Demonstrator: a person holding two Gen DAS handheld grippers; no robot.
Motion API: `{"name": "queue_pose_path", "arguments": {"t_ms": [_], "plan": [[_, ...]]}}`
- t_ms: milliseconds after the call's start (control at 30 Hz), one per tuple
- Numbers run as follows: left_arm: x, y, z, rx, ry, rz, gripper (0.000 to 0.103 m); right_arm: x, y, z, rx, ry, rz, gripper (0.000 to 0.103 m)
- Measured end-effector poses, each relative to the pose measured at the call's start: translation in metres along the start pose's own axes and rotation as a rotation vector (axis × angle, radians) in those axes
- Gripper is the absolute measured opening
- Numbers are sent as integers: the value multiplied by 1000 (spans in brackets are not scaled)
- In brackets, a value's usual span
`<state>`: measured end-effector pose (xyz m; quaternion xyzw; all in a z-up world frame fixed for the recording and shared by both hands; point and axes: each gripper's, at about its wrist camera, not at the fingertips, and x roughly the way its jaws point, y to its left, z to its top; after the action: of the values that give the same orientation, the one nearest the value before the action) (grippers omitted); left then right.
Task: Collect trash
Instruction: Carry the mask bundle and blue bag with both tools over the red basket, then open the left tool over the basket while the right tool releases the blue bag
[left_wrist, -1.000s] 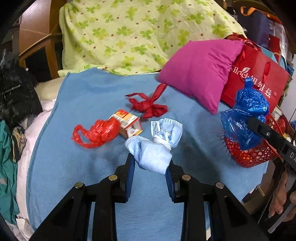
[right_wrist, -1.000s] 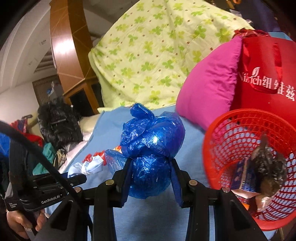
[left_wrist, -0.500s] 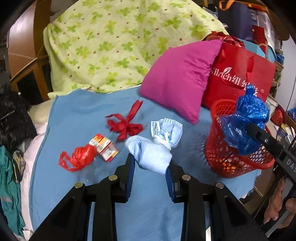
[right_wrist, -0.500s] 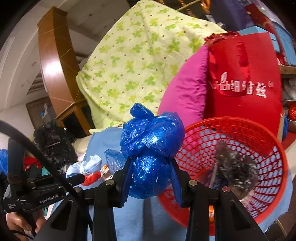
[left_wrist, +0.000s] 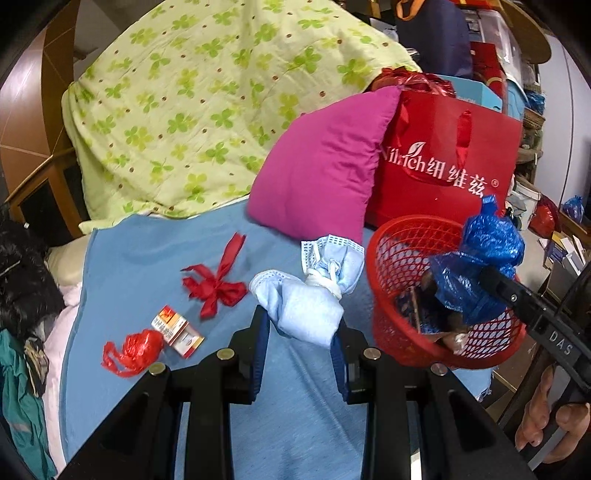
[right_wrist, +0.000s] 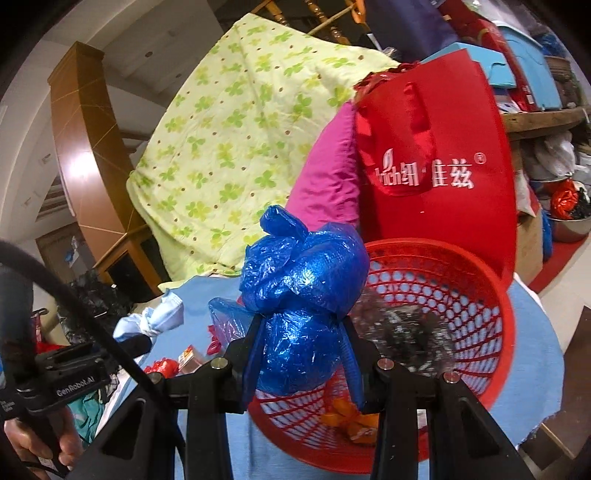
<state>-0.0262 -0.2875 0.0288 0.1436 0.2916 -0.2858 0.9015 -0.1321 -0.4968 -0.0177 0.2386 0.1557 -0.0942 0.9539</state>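
Observation:
My left gripper (left_wrist: 300, 325) is shut on a bundle of light blue face masks (left_wrist: 310, 295), held above the blue bed sheet just left of the red mesh basket (left_wrist: 391, 251). My right gripper (right_wrist: 302, 354) is shut on a crumpled blue plastic bag (right_wrist: 303, 295), held over the near rim of the basket (right_wrist: 480, 295); the bag also shows in the left wrist view (left_wrist: 480, 266). The basket holds dark wrappers and orange scraps. A red ribbon bow (left_wrist: 216, 284), a cigarette pack (left_wrist: 177, 330) and a red plastic bag (left_wrist: 136, 350) lie on the sheet.
A magenta pillow (left_wrist: 325, 173) and a red shopping bag (left_wrist: 443, 162) stand behind the basket. A green clover quilt (left_wrist: 207, 103) is piled at the back. Dark clothes (left_wrist: 22, 280) lie at the bed's left edge. The sheet (left_wrist: 295, 424) ends right of the basket.
Both grippers moved right toward the basket with their loads. The blue bag went from left of the basket to over its rim. The masks came close to the basket's left side.

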Motion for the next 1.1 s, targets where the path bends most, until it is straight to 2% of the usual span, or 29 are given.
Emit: {"name": "queue_pose_path", "arguments": {"t_ms": [300, 500, 600, 667, 700, 733, 800, 933, 1100], "plan": [[0, -33, 18, 30, -38, -51, 33, -14, -31, 5, 66, -37, -45, 41], [8, -60, 25, 56, -49, -165, 33, -25, -55, 8, 144, -72, -89, 42], [17, -74, 26, 73, -30, -224, 33, -26, -65, 9, 184, -74, -109, 43], [22, -77, 27, 68, -18, -246, 42, -25, -70, 9, 204, -67, -120, 43], [24, -78, 26, 57, -15, -252, 55, -24, -71, 9, 214, -61, -122, 46], [24, -78, 26, 50, -21, -246, 63, -23, -72, 8, 222, -54, -121, 52], [22, -75, 24, 48, -40, -234, 63, -20, -72, 9, 242, -39, -110, 55], [19, -57, 19, 38, -50, -202, 63, -17, -65, 10, 237, -35, -87, 55], [19, -12, 2, -18, -36, -131, 63, -14, -41, 10, 185, -55, -62, 55]]}}
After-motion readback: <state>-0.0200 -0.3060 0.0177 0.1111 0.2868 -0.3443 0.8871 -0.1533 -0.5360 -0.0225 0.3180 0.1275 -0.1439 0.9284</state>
